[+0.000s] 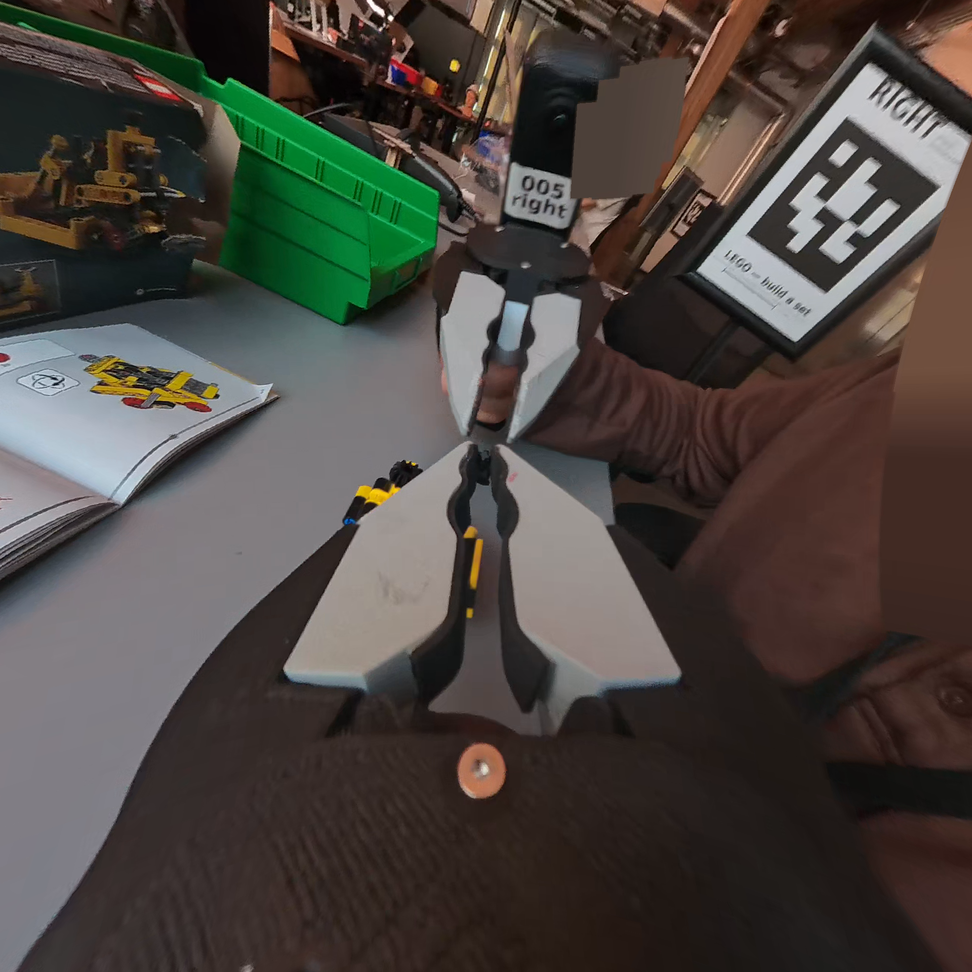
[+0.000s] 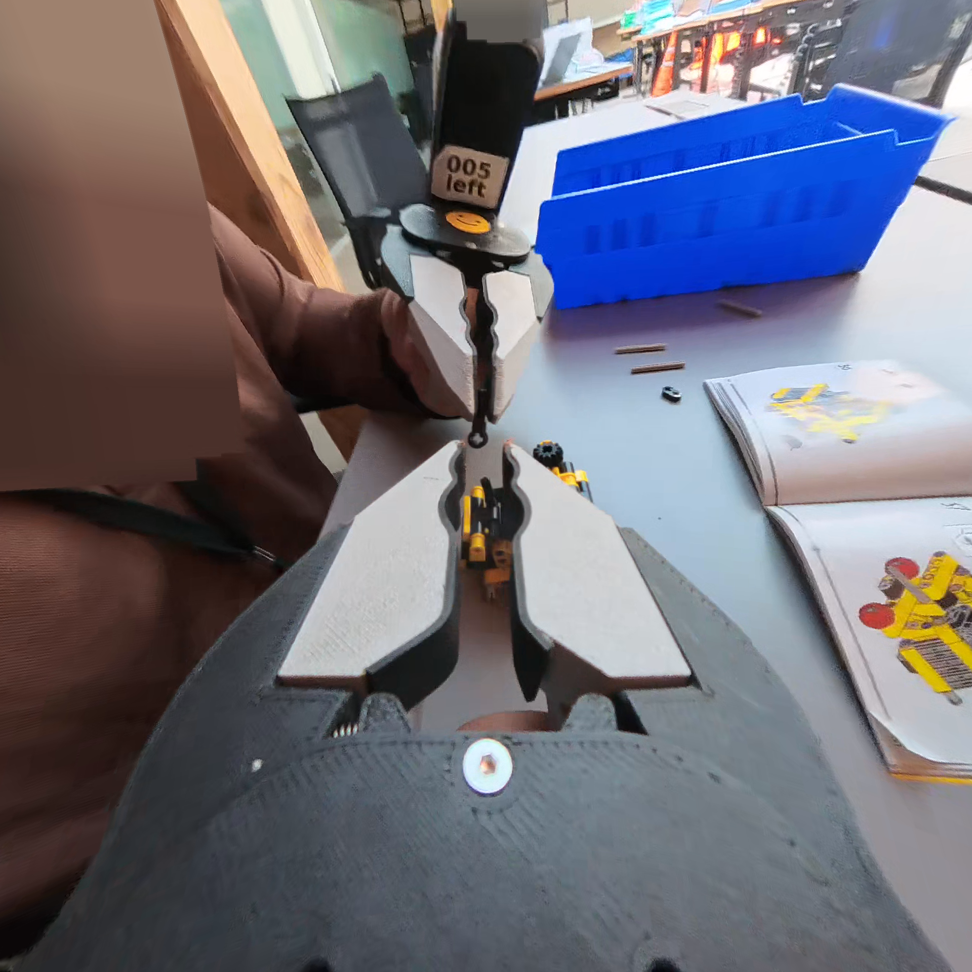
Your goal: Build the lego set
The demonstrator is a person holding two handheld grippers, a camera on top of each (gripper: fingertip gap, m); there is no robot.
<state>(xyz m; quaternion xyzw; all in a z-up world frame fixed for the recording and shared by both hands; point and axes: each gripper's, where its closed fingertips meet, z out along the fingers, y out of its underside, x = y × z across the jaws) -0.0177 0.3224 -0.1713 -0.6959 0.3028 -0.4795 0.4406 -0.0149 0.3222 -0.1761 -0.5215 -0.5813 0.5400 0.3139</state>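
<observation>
My left gripper (image 1: pixel 483 449) is shut on a thin black lego beam (image 2: pixel 479 389), held above the table's near edge. The beam's cross-holed end sticks out of the tips toward my right gripper (image 2: pixel 485 447). The two grippers face each other tip to tip. The right gripper's jaws stand a little apart and hold nothing, with the beam's end just ahead of them. A small yellow and black lego assembly (image 2: pixel 481 536) with a black gear (image 2: pixel 547 452) lies on the grey table below the tips. It also shows in the left wrist view (image 1: pixel 378 492).
An open instruction booklet (image 2: pixel 868 552) lies on the table, also seen in the left wrist view (image 1: pixel 105 421). A blue bin (image 2: pixel 736 210), brown axles (image 2: pixel 657 366) and a small black piece (image 2: pixel 670 393) are nearby. A green bin (image 1: pixel 315 210), the lego box (image 1: pixel 94 184) and a standing sign (image 1: pixel 841 210) are also around. Both grippers' tips are close together, under 4 cm apart.
</observation>
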